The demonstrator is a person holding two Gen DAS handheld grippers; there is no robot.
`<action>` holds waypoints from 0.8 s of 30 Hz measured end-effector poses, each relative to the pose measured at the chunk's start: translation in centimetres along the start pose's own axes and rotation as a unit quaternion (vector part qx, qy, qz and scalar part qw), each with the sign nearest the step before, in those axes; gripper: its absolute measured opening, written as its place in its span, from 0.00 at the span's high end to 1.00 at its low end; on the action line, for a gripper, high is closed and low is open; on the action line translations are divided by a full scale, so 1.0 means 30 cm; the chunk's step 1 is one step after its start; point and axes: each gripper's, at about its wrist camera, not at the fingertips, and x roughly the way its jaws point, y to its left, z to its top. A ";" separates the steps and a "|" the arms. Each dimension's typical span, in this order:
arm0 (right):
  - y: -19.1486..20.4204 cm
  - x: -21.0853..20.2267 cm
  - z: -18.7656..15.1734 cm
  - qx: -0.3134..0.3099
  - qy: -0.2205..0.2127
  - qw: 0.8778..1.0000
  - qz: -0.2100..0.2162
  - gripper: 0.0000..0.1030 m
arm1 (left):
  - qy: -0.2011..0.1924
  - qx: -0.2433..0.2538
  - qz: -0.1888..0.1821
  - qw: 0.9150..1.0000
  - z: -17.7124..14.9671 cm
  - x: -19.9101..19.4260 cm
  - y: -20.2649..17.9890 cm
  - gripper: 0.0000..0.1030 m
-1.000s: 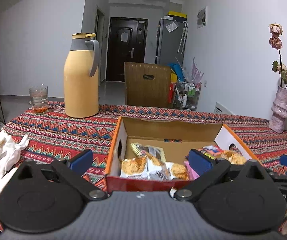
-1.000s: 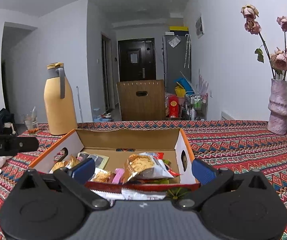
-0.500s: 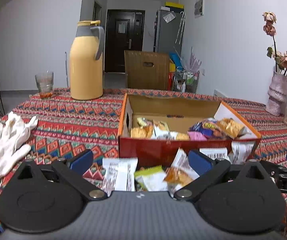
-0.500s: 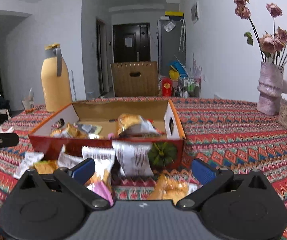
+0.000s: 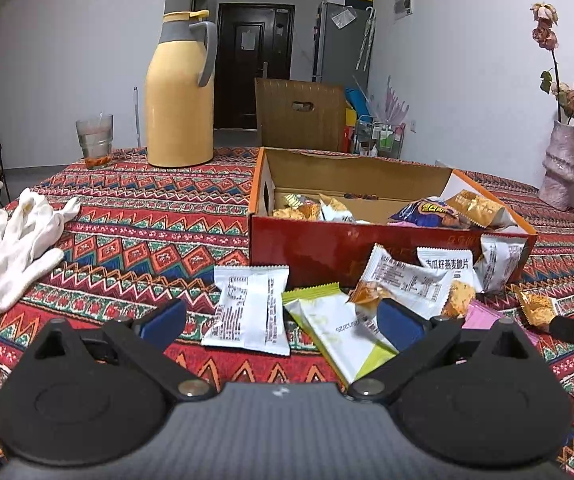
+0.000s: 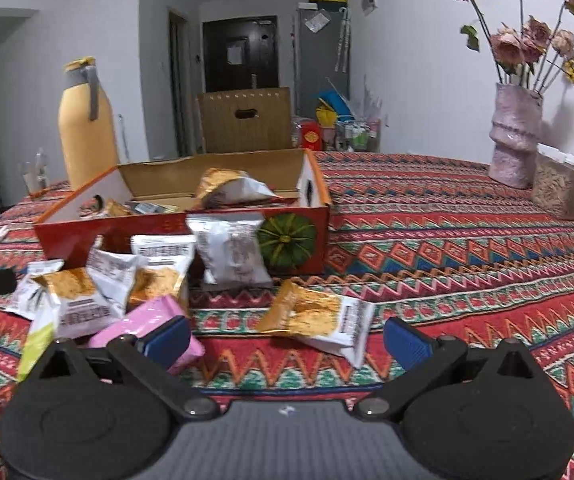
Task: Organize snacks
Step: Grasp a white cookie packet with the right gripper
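Left hand-held gripper [image 5: 281,322]: I see its blue-padded fingers spread wide apart, holding nothing, low over the desk.
Right hand-held gripper [image 6: 287,336]: fingers likewise wide apart and empty.
Nearest packets, left view: a white snack packet [image 5: 249,310] lies flat between my fingers; a white-and-green packet [image 5: 341,330] lies just right of it, partly behind the right finger.
Nearest packets, right view: a pink packet [image 6: 143,330] sits behind my left finger; a gold-and-white packet [image 6: 319,320] lies between the fingers, on the cloth.
Heap of snacks [image 6: 127,276]: several white and gold packets overlap one another, piled against the front wall of the box; one white packet [image 6: 231,254] leans upright on that wall.
Red cardboard box [image 5: 319,246]: open-topped, on the desk behind the heap, with more packets inside, some poking above the rim.
Desk [image 6: 447,248]: covered by a red patterned cloth.
White glove [image 5: 11,252]: flat on the cloth, well left of the box.
Yellow thermos jug [image 5: 181,96]: upright beyond the box, a drinking glass [image 5: 94,140] to its left.
Vase of dried roses [image 6: 515,136]: far right, near the wall.
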 end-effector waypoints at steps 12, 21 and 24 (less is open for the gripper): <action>-0.062 0.188 0.083 0.010 0.057 0.998 -0.032 0.00 | 0.008 -0.012 -0.007 1.000 -0.016 0.025 0.009 0.00; -0.067 0.306 0.070 0.028 0.087 0.994 -0.051 0.00 | 0.019 -0.017 -0.013 1.000 -0.018 0.038 0.013 0.00; -0.070 0.307 0.063 0.032 0.078 0.995 -0.059 0.00 | 0.022 -0.019 -0.014 1.000 -0.019 0.042 0.013 0.00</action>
